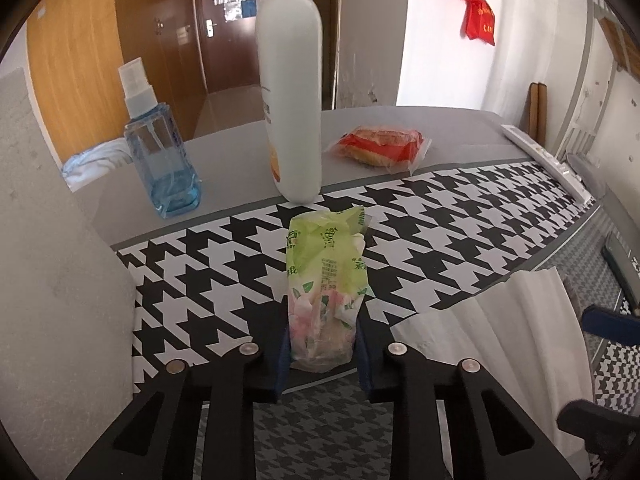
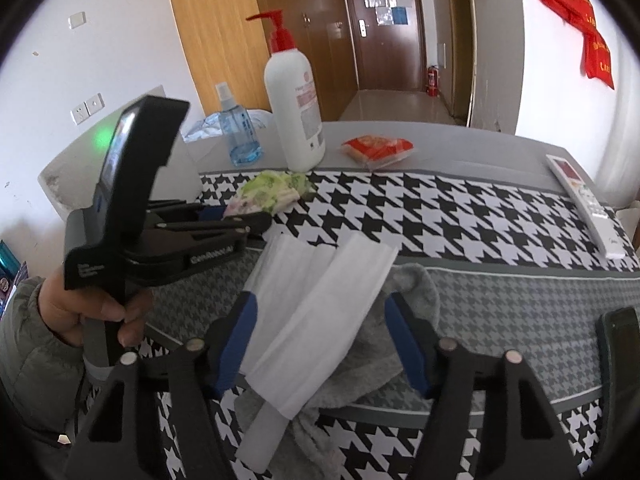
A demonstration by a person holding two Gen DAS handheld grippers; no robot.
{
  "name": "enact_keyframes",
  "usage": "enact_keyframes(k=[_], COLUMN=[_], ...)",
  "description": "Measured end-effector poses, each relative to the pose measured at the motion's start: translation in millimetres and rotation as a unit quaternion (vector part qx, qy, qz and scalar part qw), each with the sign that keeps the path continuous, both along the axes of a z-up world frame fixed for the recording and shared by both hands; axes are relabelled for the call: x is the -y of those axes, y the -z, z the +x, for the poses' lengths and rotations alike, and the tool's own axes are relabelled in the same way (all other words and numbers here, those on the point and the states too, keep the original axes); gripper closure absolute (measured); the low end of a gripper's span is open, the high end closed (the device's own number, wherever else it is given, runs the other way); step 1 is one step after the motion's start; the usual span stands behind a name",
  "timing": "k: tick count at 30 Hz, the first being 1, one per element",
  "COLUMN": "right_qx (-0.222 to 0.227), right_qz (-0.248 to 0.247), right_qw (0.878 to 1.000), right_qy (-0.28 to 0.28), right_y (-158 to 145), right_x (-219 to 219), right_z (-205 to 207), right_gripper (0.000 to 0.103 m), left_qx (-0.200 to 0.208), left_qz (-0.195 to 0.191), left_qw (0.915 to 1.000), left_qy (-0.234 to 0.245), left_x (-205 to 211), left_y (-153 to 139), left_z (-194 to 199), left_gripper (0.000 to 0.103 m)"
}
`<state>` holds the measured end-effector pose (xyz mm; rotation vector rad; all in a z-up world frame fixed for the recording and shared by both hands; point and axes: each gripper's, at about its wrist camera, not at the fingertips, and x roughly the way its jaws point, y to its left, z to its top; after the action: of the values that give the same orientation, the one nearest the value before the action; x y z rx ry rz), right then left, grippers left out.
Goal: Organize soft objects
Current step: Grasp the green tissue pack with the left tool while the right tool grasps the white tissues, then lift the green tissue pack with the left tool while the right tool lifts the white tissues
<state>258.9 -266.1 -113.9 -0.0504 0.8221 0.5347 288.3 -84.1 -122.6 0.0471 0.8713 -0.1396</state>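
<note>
One green tissue pack (image 1: 326,288) lies on the houndstooth table (image 1: 460,216), pinched at its near end by the left gripper (image 1: 322,354), while the right gripper (image 2: 320,340) stands spread around one white tissue (image 2: 316,312) over one grey cloth (image 2: 416,292), behind them two bottles and one red snack packet (image 1: 380,148).

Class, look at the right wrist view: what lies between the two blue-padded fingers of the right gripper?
A folded white paper tissue lies between them, on a grey fluffy cloth, seen in the right wrist view. The right gripper stands open around it.
</note>
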Motion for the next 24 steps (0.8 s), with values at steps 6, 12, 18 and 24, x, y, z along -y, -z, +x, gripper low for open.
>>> enact_keyframes(k=[6, 12, 18, 24], right_qx=[-0.007, 0.009, 0.007, 0.002], right_qz=[-0.015, -0.029, -0.031, -0.04], right_qw=[1.0, 1.0, 0.999, 0.998], right_qy=[0.0, -0.002, -0.026, -0.045], right_y=[3.8, -0.6, -4.7, -4.6], right_x=[-2.6, -9.0, -24.3, -38.5], right_z=[1.3, -3.9, -9.3, -13.4], right_gripper=[0.057, 0.092, 0.093, 0.093], left_qx=[0.019, 0.041, 0.061, 0.068], left_qz=[0.005, -0.006, -0.033, -0.046], left_qw=[0.9998, 0.9991, 0.9976, 0.9966], left_qy=[-0.003, -0.007, -0.003, -0.004], left_x=[-3.7, -11.9, -18.7, -25.3], left_y=[-6.5, -20.3, -36.3, -44.7], left_z=[-13.3, -31.4, -47.4, -55.2], left_gripper=[0.077, 0.077, 0.077, 0.077])
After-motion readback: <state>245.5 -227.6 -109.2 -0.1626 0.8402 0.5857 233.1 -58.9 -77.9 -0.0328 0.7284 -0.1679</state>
